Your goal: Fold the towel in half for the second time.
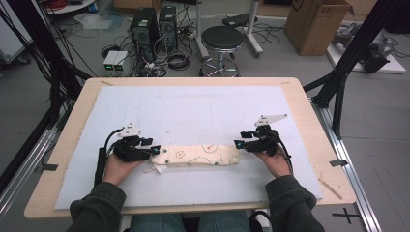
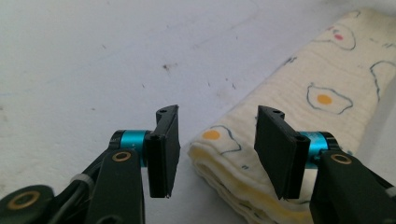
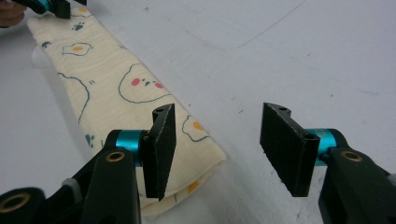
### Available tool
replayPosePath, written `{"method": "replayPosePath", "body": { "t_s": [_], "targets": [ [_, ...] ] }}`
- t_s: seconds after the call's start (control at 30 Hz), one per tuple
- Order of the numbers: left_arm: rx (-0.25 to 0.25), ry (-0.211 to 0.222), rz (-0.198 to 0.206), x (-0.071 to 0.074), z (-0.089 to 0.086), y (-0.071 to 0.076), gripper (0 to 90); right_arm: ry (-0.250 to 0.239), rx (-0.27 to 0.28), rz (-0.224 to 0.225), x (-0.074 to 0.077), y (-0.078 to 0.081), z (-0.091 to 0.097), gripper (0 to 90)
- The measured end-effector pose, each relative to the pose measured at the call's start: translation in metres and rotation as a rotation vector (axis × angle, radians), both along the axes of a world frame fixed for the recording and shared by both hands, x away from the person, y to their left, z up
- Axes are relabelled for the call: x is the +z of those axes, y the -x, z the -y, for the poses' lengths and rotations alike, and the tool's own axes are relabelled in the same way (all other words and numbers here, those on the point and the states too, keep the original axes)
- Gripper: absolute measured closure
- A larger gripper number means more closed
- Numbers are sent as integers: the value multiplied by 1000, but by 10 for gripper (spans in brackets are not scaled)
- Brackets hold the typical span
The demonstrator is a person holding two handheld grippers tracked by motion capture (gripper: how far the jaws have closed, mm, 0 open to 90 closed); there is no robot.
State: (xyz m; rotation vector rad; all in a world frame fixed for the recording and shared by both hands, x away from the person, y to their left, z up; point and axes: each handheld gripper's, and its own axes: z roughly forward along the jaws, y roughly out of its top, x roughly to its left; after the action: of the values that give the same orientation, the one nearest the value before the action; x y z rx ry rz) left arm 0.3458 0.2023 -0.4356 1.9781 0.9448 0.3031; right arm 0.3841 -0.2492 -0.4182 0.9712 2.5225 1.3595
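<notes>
The cloth (image 1: 200, 155) lies folded into a long narrow strip on the white mat (image 1: 193, 106), parallel to the near edge of the tabletop (image 1: 77, 111) and about midway between its left and right edges. Several layers show at the strip's left end in the left gripper view, so the lengthwise folding looks done. What seems left is folding the strip shorter, end to end, though neither end is lifted yet.

The left gripper (image 2: 217, 149) sits at the strip's left end, jaws spread on either side of the folded corner (image 2: 219, 140) without pressing it. The right gripper (image 3: 217, 149) is at the right end, jaws also spread. One jaw hangs over the cloth's tip (image 3: 205, 158) and the other over bare mat, so it pinches nothing. Both hands rest low on the mat near the near edge.
</notes>
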Motion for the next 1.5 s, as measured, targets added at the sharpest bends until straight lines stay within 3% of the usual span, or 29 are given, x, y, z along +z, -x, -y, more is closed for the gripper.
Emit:
{"method": "replayPosePath", "body": {
  "t_s": [0.1,0.23,0.37,0.57,0.8,1.17,1.33,1.5],
  "targets": [
    [-3,-15,-18,-3,2,-2,503,33,12,-27,-5,-1,-6,471],
    [-9,-55,-49,-6,3,-3,527,33,22,-56,-13,-3,-9,513],
    [-20,-77,-46,-7,5,-2,570,66,30,-76,-18,-3,-12,552],
    [-28,-86,-38,-7,7,0,621,101,36,-77,-22,-1,-17,603],
    [-32,-85,-32,-7,7,2,677,95,38,-54,-24,2,-17,654],
    [-35,-107,-7,-5,9,6,776,63,45,-61,-26,4,-15,745],
    [-31,-108,5,-4,9,7,791,86,51,-40,-24,8,-18,781],
    [-28,-115,17,-3,9,8,793,78,56,-31,-23,8,-18,788]
  ]
}}
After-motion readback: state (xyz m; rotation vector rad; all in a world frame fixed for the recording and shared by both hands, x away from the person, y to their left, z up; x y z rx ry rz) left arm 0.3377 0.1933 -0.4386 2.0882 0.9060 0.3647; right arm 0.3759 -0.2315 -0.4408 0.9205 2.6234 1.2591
